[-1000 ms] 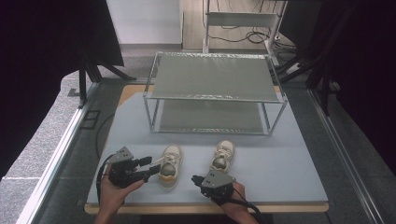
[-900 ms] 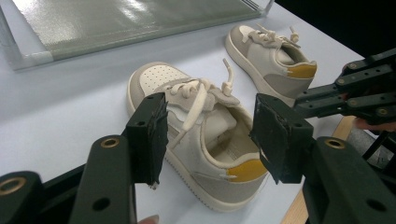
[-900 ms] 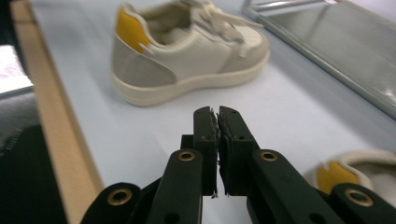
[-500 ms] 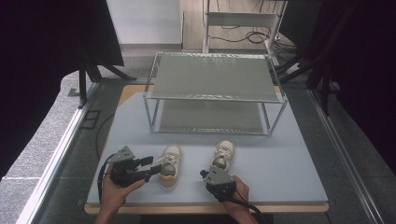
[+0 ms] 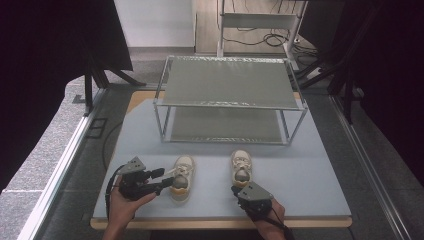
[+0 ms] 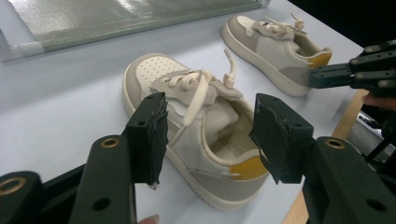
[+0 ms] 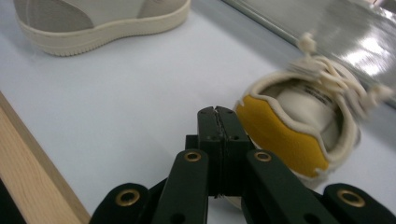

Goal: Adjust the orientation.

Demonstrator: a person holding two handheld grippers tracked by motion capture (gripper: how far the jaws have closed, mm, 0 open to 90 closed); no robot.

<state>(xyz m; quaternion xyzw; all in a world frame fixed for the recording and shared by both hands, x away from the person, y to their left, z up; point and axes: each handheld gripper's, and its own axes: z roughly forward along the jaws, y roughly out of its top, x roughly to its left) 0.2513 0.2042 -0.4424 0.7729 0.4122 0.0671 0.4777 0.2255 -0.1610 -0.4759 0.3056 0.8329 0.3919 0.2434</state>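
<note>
blue table (image 5: 310, 175) | left claw (image 6: 208, 135) wide astride left shoe (image 6: 196, 126) | right claw (image 7: 217, 116) closed, empty, beside yellow heel (image 7: 280, 135)

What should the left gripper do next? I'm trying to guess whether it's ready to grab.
Probably close. The left gripper has its jaws open on either side of the left shoe near its heel, so a squeeze should grip it.

shoes (image 6: 205, 135) – cream, grey, yellow heels | table (image 5: 320, 175) – pale blue | grippers – black
</note>
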